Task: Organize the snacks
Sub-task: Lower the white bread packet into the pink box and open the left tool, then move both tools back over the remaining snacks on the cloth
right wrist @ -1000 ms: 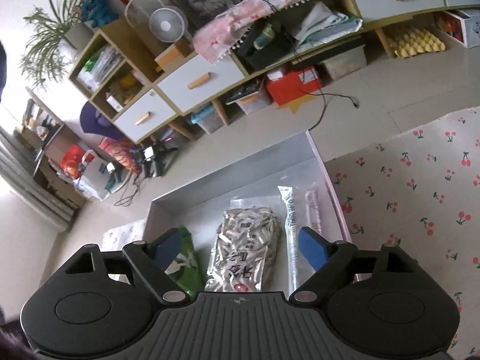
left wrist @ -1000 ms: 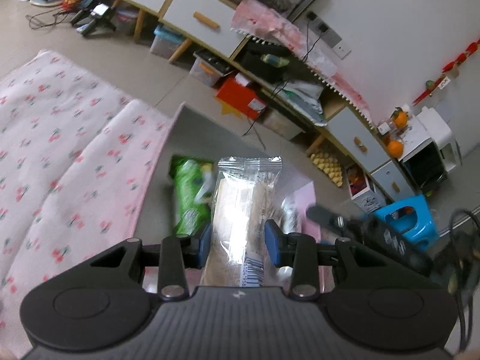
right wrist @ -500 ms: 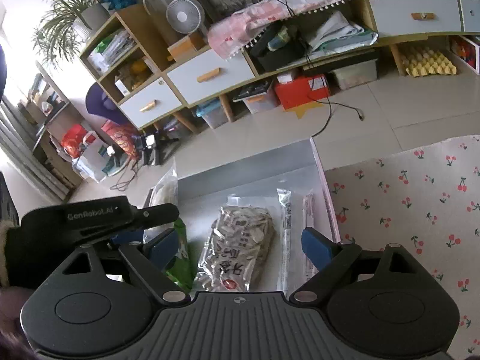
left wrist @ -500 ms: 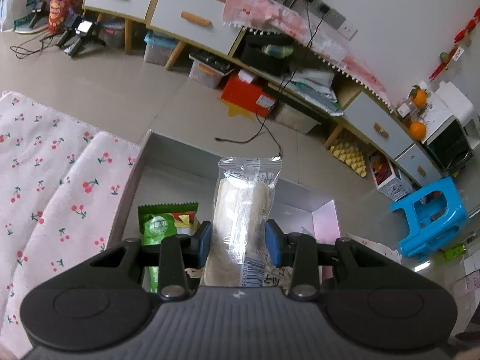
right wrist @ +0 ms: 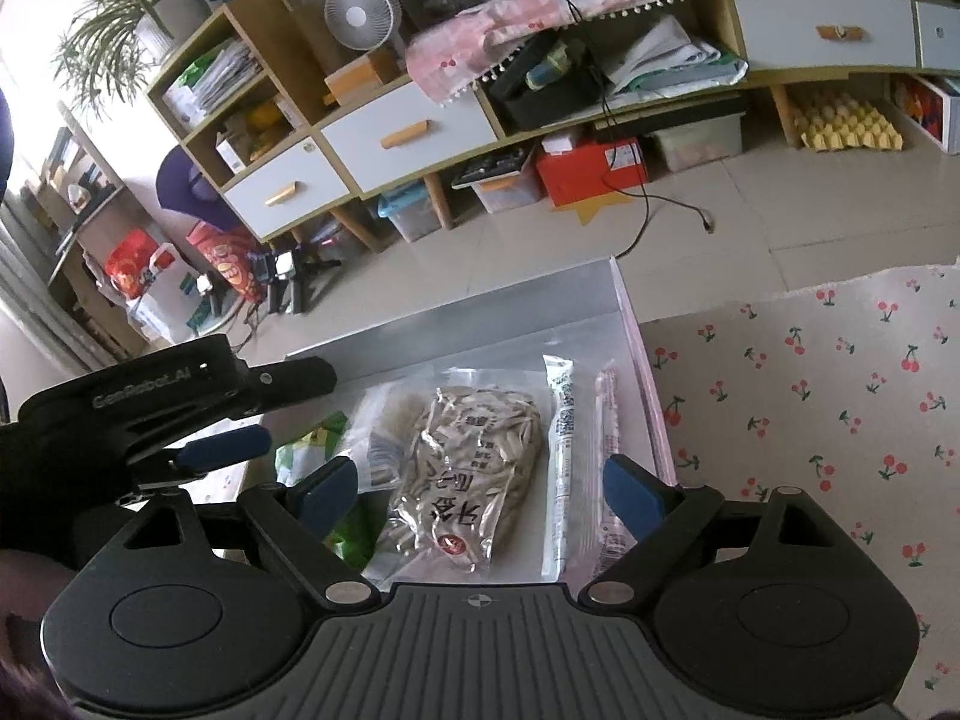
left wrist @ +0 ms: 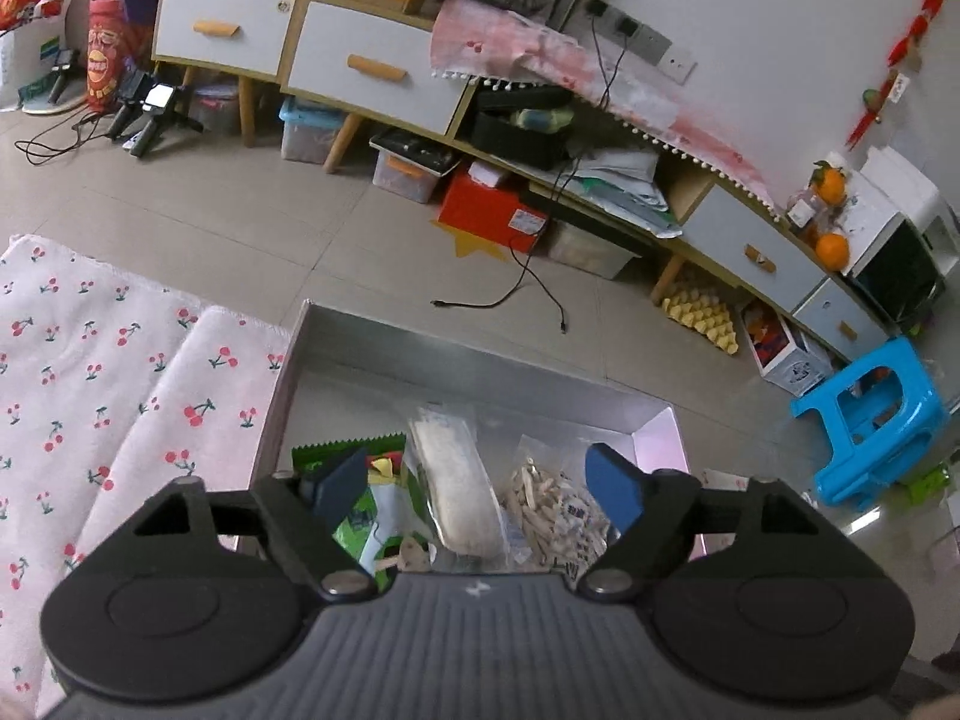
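One clear-wrapped pastry (left wrist: 456,492) is laid in the box (left wrist: 480,360), long axis toward the far wall, between green packet (left wrist: 366,504) and seed bag (left wrist: 552,510). It is released directly beneath the left gripper (left wrist: 474,489), whose jaws have just been opened; nothing is held. The right gripper (right wrist: 480,492) is spread, empty, over the seed bag toward the right wall.

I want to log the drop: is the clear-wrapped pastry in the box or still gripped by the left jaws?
In the box. The clear-wrapped pastry lies in the grey box; the left gripper, jaws just opened, touches nothing.

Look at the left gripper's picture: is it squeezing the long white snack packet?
No, the left gripper has just opened its jaws wide, and the long white snack packet lies loose in the silver box between them.
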A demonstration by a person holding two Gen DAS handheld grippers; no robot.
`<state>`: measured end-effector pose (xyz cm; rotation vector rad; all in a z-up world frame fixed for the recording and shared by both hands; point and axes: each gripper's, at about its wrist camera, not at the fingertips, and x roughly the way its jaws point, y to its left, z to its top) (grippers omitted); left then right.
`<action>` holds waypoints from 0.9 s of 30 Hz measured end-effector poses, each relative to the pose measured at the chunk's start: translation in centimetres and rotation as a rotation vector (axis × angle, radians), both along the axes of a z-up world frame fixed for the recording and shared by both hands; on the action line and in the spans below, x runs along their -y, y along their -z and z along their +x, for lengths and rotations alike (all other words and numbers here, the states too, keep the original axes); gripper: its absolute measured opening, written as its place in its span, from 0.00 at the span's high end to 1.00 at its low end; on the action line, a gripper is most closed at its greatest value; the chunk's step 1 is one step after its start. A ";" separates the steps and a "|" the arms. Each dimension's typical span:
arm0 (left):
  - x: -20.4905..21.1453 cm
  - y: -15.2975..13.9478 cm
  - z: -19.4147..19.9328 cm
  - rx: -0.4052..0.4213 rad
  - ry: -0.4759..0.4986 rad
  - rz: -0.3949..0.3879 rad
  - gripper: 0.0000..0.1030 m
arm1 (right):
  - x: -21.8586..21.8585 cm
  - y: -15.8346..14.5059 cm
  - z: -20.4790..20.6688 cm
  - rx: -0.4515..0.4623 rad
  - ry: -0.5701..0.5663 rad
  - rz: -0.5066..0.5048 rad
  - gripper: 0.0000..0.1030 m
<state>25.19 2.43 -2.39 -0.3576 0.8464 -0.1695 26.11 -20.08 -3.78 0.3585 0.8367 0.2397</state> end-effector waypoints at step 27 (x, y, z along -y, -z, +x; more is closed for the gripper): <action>-1.5 -2.4 -11.4 0.029 0.130 0.129 0.03 | -0.8 -5.9 -13.1 0.083 0.012 -0.127 0.07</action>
